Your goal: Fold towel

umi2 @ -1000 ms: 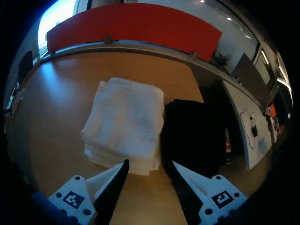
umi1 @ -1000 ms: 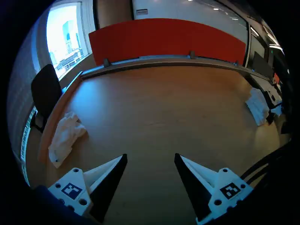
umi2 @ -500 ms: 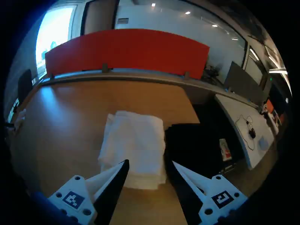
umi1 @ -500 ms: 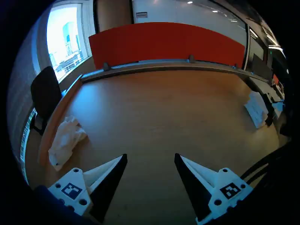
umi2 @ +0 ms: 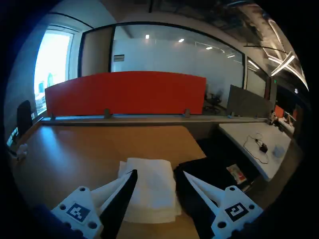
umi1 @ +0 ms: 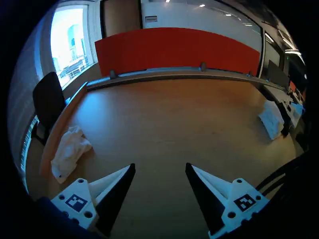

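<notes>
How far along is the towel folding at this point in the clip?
Done: a neat stack of folded towels sits at the right edge of the desk. In hand: nothing; the left hand-held gripper and right hand-held gripper are both open and empty. Left: one crumpled towel lies unfolded near the left edge.

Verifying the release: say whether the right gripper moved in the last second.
Yes: right gripper backed away and tilted up; the folded towels shrank, the red divider sits lower.

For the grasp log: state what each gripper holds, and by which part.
Nothing is held. The left gripper stands open over the desk, the right gripper open over the folded towels.
</notes>
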